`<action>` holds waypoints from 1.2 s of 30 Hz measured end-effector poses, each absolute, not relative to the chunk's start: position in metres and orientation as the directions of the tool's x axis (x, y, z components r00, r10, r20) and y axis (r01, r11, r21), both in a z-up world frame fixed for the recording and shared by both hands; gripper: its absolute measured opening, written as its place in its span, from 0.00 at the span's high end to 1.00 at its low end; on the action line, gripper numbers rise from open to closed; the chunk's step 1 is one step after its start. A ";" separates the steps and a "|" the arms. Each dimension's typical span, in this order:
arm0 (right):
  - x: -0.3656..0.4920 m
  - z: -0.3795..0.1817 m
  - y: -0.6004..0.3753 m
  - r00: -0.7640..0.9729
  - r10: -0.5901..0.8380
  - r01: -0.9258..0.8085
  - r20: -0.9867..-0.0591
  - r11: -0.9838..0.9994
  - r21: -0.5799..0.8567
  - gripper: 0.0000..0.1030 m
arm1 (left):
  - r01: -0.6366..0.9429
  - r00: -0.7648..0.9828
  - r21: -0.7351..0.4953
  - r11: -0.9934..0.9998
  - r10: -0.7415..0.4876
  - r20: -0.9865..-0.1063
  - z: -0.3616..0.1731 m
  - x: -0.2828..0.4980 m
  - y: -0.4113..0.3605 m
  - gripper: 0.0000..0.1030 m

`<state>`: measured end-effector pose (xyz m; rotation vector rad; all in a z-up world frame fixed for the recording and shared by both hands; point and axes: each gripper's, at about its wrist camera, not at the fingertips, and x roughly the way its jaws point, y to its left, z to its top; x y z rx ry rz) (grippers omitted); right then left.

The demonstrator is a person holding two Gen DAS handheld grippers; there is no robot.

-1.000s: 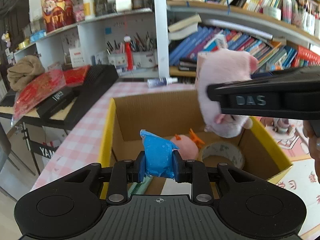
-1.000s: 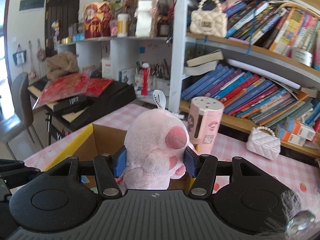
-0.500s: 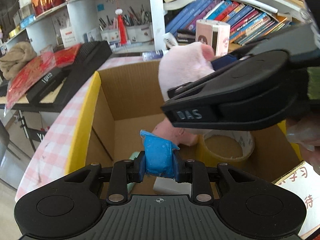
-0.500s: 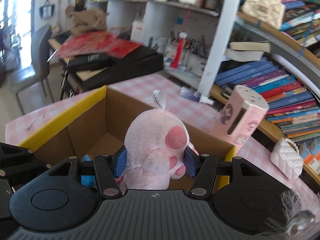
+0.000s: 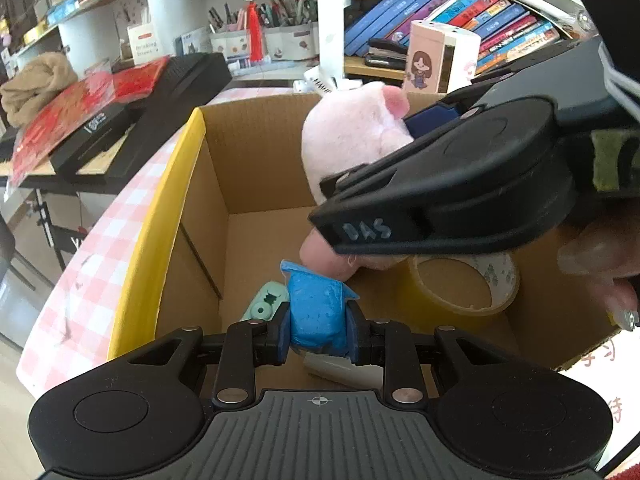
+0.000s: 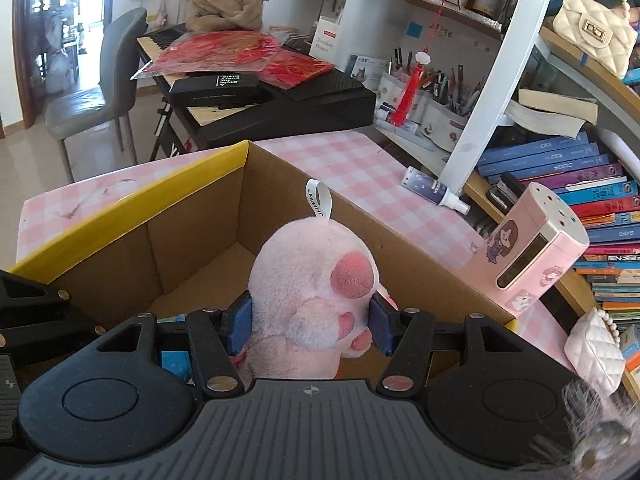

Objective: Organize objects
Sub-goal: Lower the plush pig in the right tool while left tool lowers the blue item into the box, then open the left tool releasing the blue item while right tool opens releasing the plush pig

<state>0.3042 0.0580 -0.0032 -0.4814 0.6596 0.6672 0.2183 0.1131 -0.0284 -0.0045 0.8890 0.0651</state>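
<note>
An open cardboard box with a yellow rim stands on the pink checked table. My left gripper is shut on a small blue packet and hangs low over the box's near side. My right gripper is shut on a pink plush pig, held inside the box opening; its black body crosses the left wrist view above the box floor. On the floor lie a roll of tape, a mint green item, a white item and a pinkish toy, partly hidden.
A pink boxy device stands on the table behind the box, with a small spray bottle and a white quilted purse nearby. Bookshelves rise behind. A keyboard with red packets and a grey chair are at the left.
Both grippers have sunk toward the box. The right gripper has swung leftward with the pig, from above the rim into the box opening, rolling as it went. The blue packet stays clamped.
</note>
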 end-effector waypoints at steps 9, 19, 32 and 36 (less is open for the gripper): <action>0.316 -0.002 0.056 0.583 0.431 -0.698 -0.689 0.700 -0.152 0.42 | -0.074 0.634 0.031 0.997 0.070 -0.770 -0.028 0.220 0.114 0.72; 0.313 0.009 0.050 0.590 0.471 -0.683 -0.656 0.724 -0.094 0.33 | -0.084 0.701 0.036 0.996 0.085 -0.708 -0.009 0.207 0.114 0.48; 0.271 0.058 -0.004 0.735 0.447 -0.528 -0.510 0.849 -0.017 0.25 | -0.124 0.803 0.017 0.992 0.111 -0.585 0.025 0.165 0.120 0.23; 0.245 0.067 -0.021 0.791 0.390 -0.457 -0.471 0.889 -0.033 0.24 | -0.135 0.816 0.000 0.991 0.111 -0.567 0.029 0.149 0.126 0.22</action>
